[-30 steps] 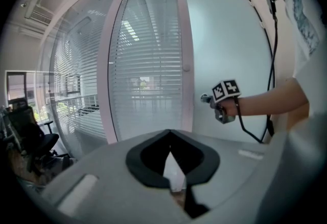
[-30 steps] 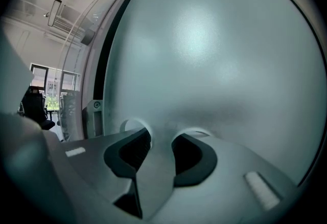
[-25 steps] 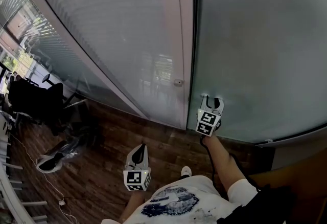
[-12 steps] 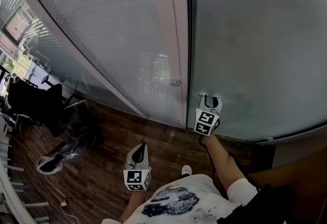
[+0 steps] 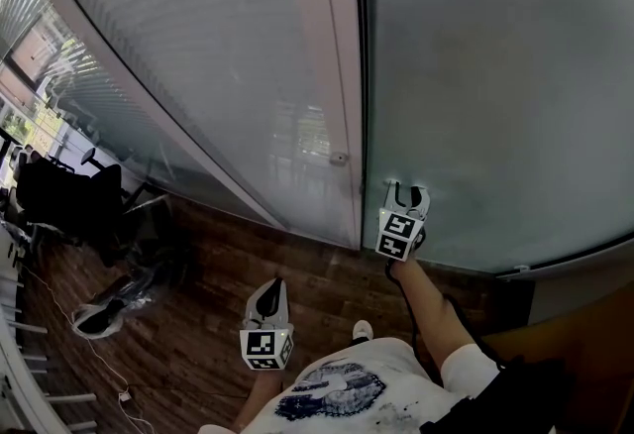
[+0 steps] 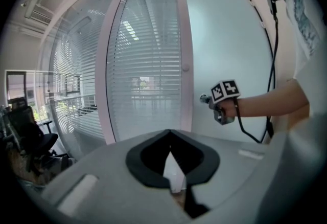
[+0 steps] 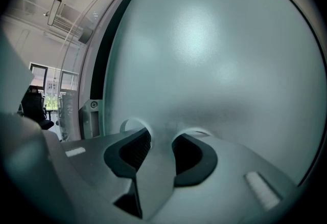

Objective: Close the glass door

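At the far left an office chair [image 5: 69,199] sits in shadow, cut off by the picture's edge, and the slatted glass wall [image 5: 198,55] blurs whatever lies behind it. Near the person the left gripper [image 5: 273,285] hangs clenched and empty; right of the pale post [image 5: 339,46] the frosted glass door [image 5: 495,75] stands upright, long axis vertical, its edge against that post. The right gripper [image 5: 410,190] meets its small knob [image 6: 204,98], jaws half-parted, the pinch too blurred to tell.
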